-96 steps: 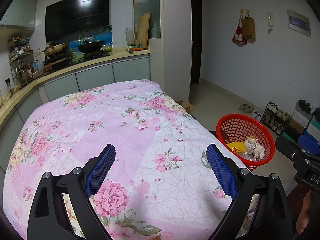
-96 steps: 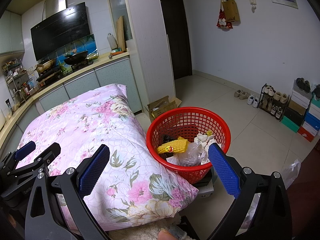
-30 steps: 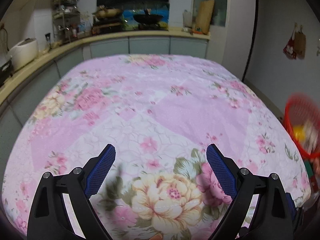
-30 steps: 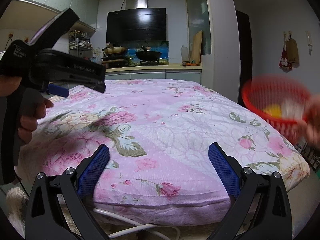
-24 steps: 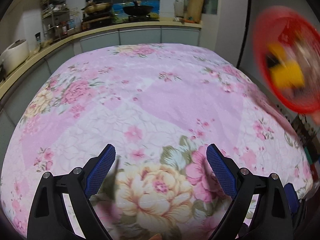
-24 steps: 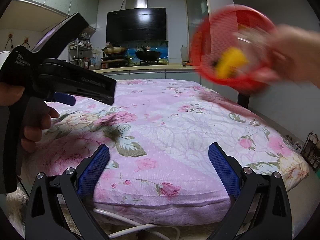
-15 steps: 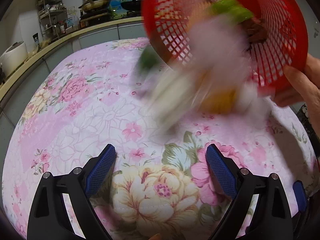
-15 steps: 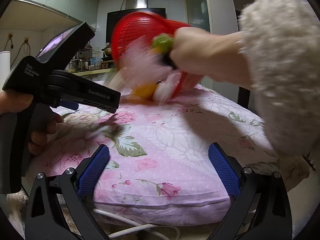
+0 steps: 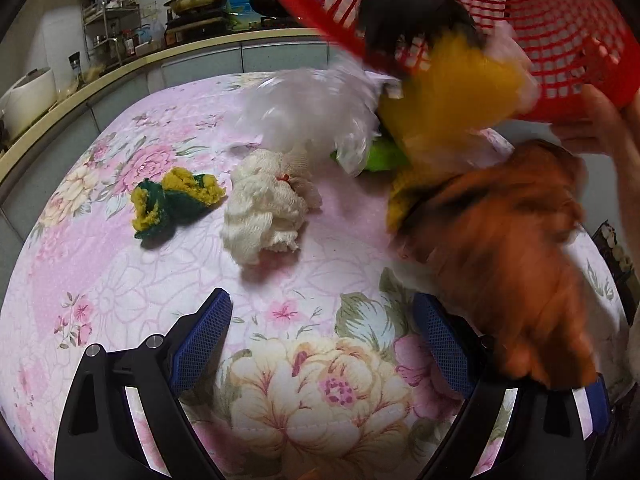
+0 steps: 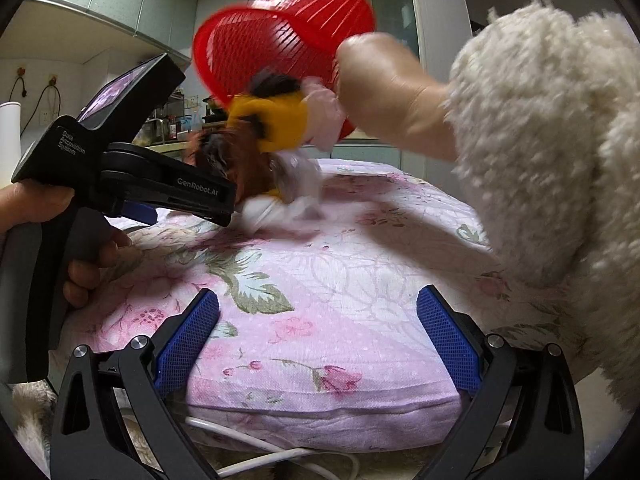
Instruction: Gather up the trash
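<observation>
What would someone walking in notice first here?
A red basket tipped upside down above the bed, held by a bare hand, with blurred yellow, brown and white trash spilling out of it. A white cloth wad and a green-and-yellow scrubber already lie on the pink floral quilt. Both grippers, left and right, are open and empty at the near edge.

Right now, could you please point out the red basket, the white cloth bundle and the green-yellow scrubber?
red basket (image 9: 560, 20): left wrist view, on its mesh wall.
white cloth bundle (image 9: 264, 208): left wrist view, on its middle.
green-yellow scrubber (image 9: 172, 200): left wrist view, on its green centre.
</observation>
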A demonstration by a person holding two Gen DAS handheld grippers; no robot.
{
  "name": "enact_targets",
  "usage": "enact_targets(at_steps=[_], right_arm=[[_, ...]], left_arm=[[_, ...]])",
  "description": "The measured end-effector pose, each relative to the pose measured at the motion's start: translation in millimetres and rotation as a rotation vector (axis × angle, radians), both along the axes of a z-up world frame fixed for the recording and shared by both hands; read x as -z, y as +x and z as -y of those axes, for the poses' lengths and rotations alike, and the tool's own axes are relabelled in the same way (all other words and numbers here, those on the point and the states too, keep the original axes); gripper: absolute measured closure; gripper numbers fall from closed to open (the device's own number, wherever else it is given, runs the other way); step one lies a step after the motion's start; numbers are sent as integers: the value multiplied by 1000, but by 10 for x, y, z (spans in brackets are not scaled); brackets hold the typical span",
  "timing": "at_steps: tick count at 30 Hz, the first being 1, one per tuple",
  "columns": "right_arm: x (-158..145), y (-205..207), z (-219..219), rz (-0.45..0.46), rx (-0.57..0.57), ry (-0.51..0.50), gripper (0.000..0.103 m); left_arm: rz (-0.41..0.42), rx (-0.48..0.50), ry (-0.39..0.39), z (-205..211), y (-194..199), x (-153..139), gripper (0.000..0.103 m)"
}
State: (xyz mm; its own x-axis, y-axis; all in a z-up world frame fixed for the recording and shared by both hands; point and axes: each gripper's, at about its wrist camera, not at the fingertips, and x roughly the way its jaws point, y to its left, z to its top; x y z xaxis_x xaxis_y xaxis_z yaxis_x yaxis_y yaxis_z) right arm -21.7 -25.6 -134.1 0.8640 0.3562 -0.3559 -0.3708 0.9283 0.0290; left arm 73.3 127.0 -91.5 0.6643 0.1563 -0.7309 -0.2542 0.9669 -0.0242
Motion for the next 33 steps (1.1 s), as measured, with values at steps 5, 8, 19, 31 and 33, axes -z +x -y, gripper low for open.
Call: enact_targets(at_steps=[5,8,19,31,33], right_arm=[[1,0,1,-1,-1,0,7],[1,0,-1,0,-1,0,7],[1,-1,-6,0,-1,0,7],[-5,2,5,3,-6,-1,7],[-5,3,1,3,-7,-2,7]], left_arm=[[38,-36,-23,-32,-98,-52,14],[81,-56,-19,-30,-198,-132,14],[175,-42,-20,40,-274,-358,14],[165,-6,10,190,-224,-371,14],[165,4,15,214,-242,-387,14]])
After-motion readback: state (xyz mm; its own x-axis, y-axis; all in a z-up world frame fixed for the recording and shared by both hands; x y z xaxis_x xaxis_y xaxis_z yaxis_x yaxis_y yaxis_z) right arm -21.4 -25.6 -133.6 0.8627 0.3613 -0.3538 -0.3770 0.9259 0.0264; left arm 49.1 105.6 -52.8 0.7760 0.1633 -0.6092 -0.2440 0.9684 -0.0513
